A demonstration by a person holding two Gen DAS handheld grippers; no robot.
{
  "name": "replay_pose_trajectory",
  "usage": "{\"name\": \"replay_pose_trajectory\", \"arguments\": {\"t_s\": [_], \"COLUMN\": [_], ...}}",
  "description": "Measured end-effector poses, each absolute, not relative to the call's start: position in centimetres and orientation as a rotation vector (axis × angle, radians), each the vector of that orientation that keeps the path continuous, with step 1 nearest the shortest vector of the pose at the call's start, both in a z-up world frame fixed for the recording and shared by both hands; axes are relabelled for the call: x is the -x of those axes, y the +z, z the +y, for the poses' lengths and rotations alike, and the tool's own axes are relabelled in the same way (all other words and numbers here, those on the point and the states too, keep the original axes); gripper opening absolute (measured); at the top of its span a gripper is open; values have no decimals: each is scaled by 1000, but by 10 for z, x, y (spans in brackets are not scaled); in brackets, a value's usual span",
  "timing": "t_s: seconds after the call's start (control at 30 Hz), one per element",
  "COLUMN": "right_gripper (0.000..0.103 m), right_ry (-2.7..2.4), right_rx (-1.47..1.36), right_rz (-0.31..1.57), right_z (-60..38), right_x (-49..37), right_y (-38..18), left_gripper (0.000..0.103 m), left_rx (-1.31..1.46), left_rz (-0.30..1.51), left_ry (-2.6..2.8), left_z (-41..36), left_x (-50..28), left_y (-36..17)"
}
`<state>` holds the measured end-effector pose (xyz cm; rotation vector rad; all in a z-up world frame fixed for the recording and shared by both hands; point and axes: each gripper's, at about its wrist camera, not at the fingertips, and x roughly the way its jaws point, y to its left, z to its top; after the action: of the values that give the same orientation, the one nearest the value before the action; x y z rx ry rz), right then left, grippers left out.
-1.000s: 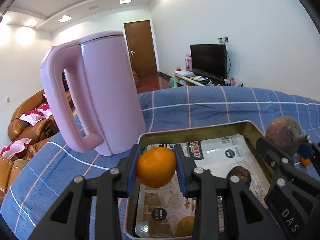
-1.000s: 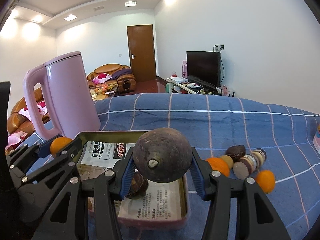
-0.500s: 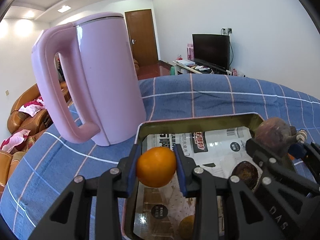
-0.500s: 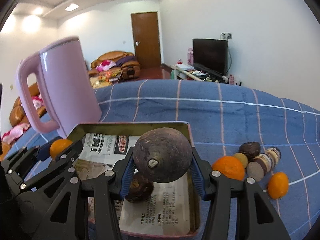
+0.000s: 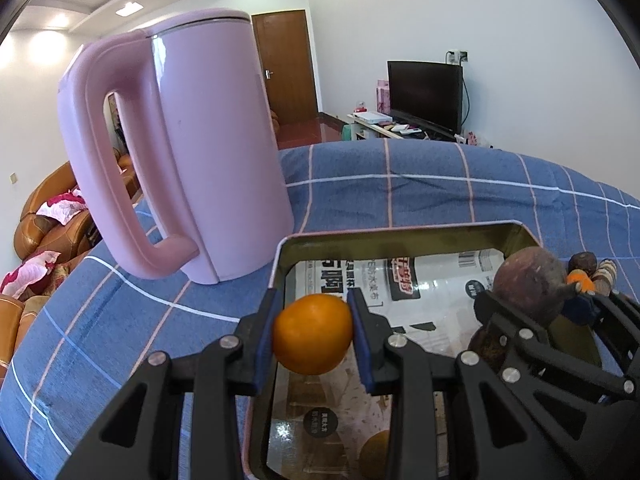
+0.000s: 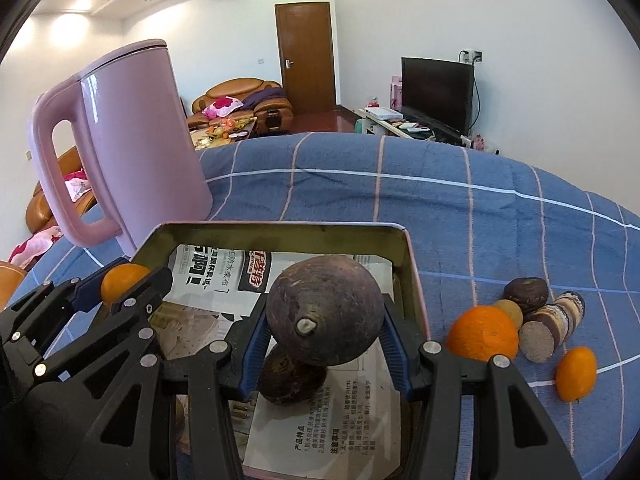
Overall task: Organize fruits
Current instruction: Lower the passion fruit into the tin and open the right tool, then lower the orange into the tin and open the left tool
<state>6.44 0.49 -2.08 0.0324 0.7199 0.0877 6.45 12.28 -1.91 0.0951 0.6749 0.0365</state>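
**Two claws over a tin tray on a checked blue cloth**

The surface is covered by a blue cloth (image 6: 460,216) crossed with thin white and pink lines; whether a desk or a bed lies under it cannot be told. On it stands a tall pink kettle (image 5: 192,152), upright, its handle turned toward the camera, just beside the far left corner of a shallow metal tray (image 6: 412,280) lined with printed paper.

The left claw (image 5: 313,336) is clamped on a small orange fruit (image 5: 313,334), held above the tray's near left part. The right claw (image 6: 324,330) is clamped on a round dark purple fruit (image 6: 324,316), stem end toward the lens, over the tray's right side. Below it a second dark fruit (image 6: 290,378) lies on the paper.

On the cloth to the right of the tray sits a cluster: a large orange (image 6: 482,334), a small orange fruit (image 6: 576,374), another dark fruit (image 6: 526,294) and a sliced brownish roll (image 6: 554,326).

Beyond, white walls, recessed ceiling lights, a brown door (image 6: 306,56), a dark television (image 6: 438,94) on a low stand, and tan leather sofas (image 6: 240,98) strewn with pink fabric.
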Motion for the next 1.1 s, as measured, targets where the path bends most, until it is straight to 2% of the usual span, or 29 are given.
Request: {"name": "replay_pose_trajectory", "arguments": {"t_s": [0.63,0.9,0.97,1.03,1.1], "right_gripper": [54,55,55,59,61], "right_ry": [236,203,159,112,65], "right_rx": [-145,-208,-224,-229,-238], "right_rz": [706,616,570,542,516], "right_z": [-11,-25,-31,-37,-43], "right_x": [-56,-38,-31,-27,-22], "right_y": [-20,-11,-6,-4,0], "left_gripper": [36,38,48,73,85], "left_rx": [-78,-92,-115,-126,-123], "left_rz": [690,662,635,610,576], "left_ry": [26,17,19,21,21], "left_z": [125,122,117,115,114], "left_x": [-66,-61,-56,-52,-48], "left_y": [-20,-18,-17,-14,-11]}}
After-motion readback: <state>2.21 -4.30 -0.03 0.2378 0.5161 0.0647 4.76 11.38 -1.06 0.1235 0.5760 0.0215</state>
